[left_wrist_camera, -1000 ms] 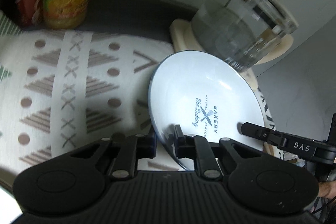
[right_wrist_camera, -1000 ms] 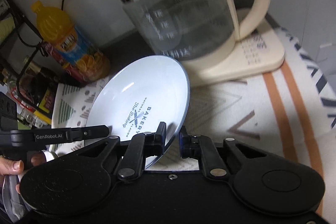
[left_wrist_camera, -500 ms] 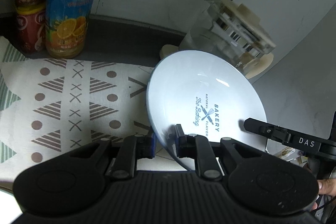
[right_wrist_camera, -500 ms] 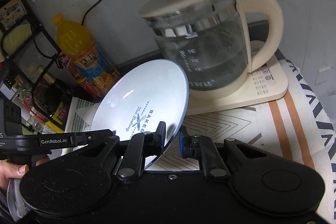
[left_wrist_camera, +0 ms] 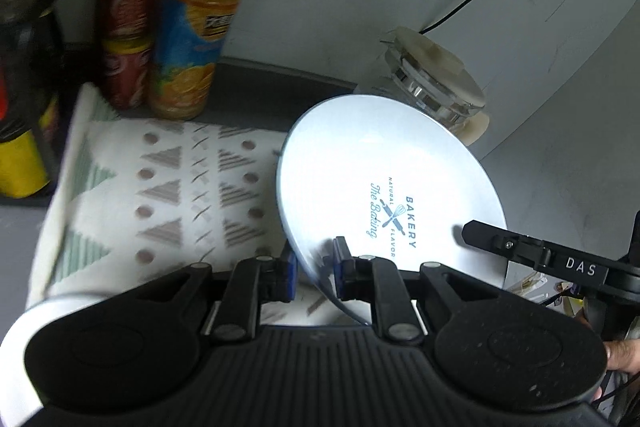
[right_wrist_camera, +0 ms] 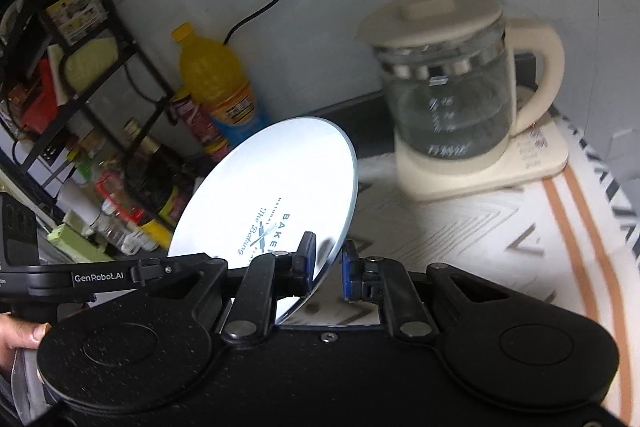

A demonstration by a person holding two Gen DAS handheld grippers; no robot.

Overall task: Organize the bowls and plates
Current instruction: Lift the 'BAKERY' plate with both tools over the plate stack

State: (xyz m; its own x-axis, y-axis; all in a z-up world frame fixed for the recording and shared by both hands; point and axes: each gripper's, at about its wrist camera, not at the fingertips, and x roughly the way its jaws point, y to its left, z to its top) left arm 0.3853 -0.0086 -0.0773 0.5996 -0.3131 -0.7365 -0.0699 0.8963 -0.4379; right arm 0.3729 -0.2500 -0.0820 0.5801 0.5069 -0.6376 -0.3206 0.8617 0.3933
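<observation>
The white cloth with brown and green triangle patterns (left_wrist_camera: 168, 195) covers the counter; in the right wrist view its near part shows orange stripes (right_wrist_camera: 560, 227). The glass kettle with a cream lid, handle and base (right_wrist_camera: 452, 95) stands upright on this cloth at the rear, near the wall.

The round white plate with a thin blue rim and blue "BAKERY" print (left_wrist_camera: 384, 195) is held tilted in the air above the cloth, in front of the kettle. Both grippers hold it at once, on opposite edges. The left gripper (left_wrist_camera: 314, 269) has its blue-padded fingers closed on the plate's lower left rim. The right gripper (right_wrist_camera: 329, 263) has its fingers on either side of the plate's lower right rim (right_wrist_camera: 280, 195), clamped on it.

The yellow orange-juice bottle with a blue label (left_wrist_camera: 200, 15) stands upright at the back left, touching the red can-like container (left_wrist_camera: 126, 27). A black wire rack (right_wrist_camera: 80, 75) holds small jars at far left.
</observation>
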